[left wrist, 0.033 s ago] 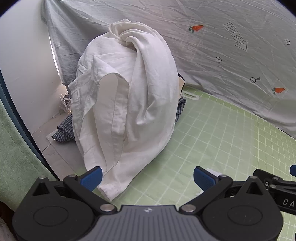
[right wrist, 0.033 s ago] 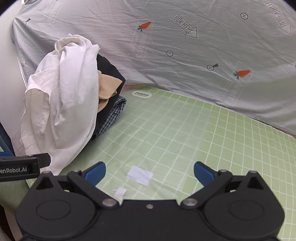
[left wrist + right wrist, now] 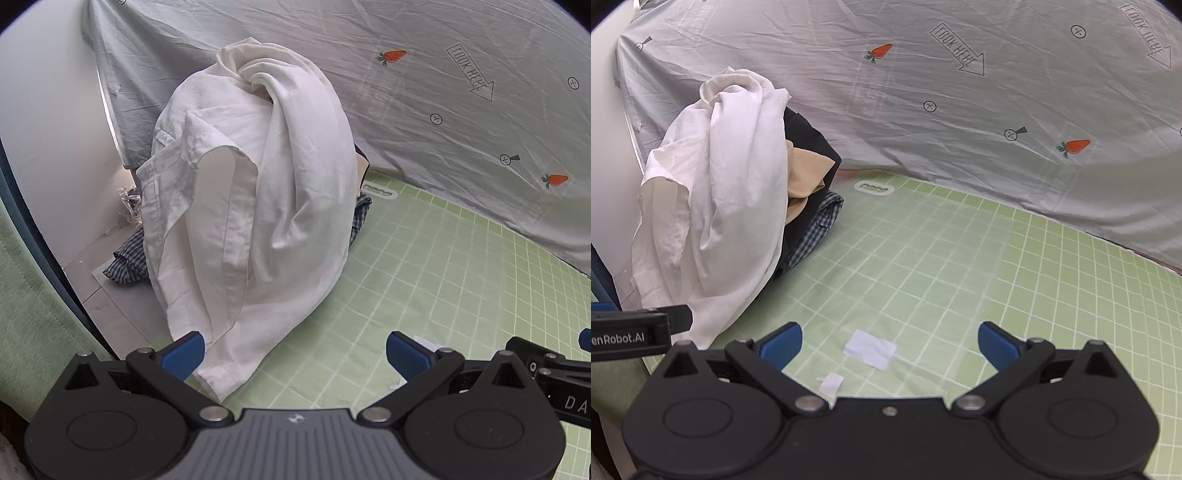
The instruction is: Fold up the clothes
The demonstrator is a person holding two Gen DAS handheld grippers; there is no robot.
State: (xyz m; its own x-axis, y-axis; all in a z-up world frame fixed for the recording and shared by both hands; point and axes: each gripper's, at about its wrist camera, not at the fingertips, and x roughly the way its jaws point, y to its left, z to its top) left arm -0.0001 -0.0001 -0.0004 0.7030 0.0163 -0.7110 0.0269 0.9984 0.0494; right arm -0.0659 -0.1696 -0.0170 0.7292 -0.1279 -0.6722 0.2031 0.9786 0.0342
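White shirt sits draped over the top of a clothes heap at the left end of the green grid mat, hem trailing down onto the mat close to the left gripper's left fingertip. One sleeve opening gapes toward the left wrist camera. From the right wrist view the same shirt covers the left side of the heap.

Under it: a black garment, a tan garment tucked in below that, and a blue checked shirt at the bottom, resting on the mat. The checked fabric also sticks out on the heap's far left side in the left view.

Left gripper: jaws spread wide, nothing between them, low over the mat just in front of the shirt hem. Can't tell if the left fingertip touches the hem.

Right gripper: jaws also wide apart, empty, over bare mat to the right of the heap, well clear of the clothes.

Two white paper scraps lie on the mat between the right gripper's fingers.

Backdrop is a grey sheet printed with carrots and "LOOK HERE" arrows, hanging behind the mat. White wall to the left of the heap.
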